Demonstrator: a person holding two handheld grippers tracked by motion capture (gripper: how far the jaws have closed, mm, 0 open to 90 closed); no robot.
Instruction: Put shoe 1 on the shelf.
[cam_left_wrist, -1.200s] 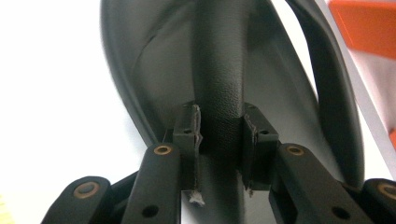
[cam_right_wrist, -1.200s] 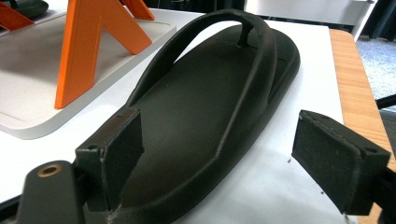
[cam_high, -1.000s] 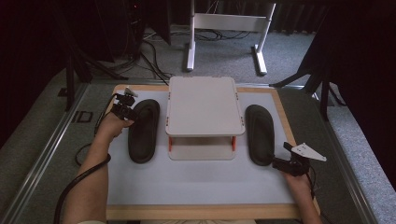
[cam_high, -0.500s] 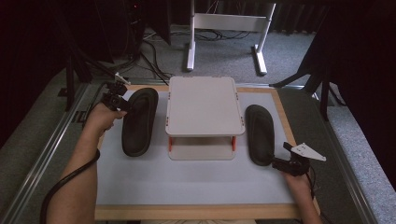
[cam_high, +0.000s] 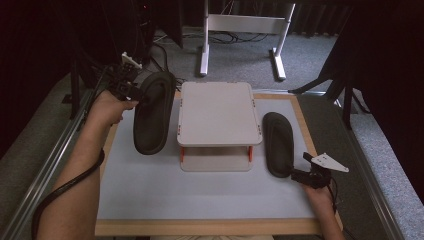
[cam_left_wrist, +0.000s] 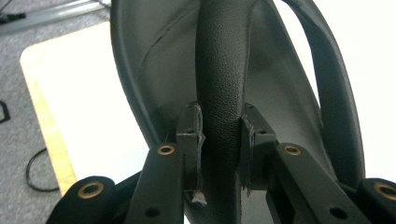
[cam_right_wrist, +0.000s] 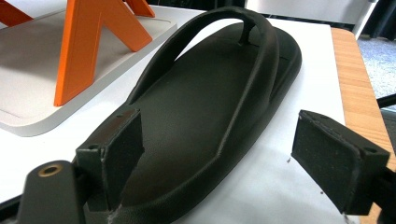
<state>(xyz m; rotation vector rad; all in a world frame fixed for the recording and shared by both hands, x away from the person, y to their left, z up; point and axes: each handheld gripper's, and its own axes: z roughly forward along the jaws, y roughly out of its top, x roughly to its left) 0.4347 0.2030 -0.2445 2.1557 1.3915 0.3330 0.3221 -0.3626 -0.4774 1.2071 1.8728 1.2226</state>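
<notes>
My left gripper (cam_high: 136, 92) is shut on the strap (cam_left_wrist: 220, 74) of a black flip-flop (cam_high: 151, 113) and holds it in the air, left of the white two-level stand (cam_high: 217, 112); the sandal hangs tilted with its heel end low over the mat. In the left gripper view both pads (cam_left_wrist: 190, 135) press the strap from either side. A second black flip-flop (cam_high: 278, 143) lies flat on the white mat right of the stand. My right gripper (cam_high: 300, 174) is at its heel end, open, its pads (cam_right_wrist: 122, 144) spread to either side of the heel (cam_right_wrist: 187, 186).
The stand has orange legs (cam_right_wrist: 93, 42) between its white top and base. The white mat (cam_high: 200, 192) sits in a wooden frame (cam_high: 210, 227). A metal rail (cam_high: 45, 170) runs along the left; a white table frame (cam_high: 245, 30) stands on the carpet beyond.
My left gripper has lifted the left flip-flop off the mat and carried it up and slightly left; the sandal now hangs tilted. The right gripper and right flip-flop have stayed where they were.
</notes>
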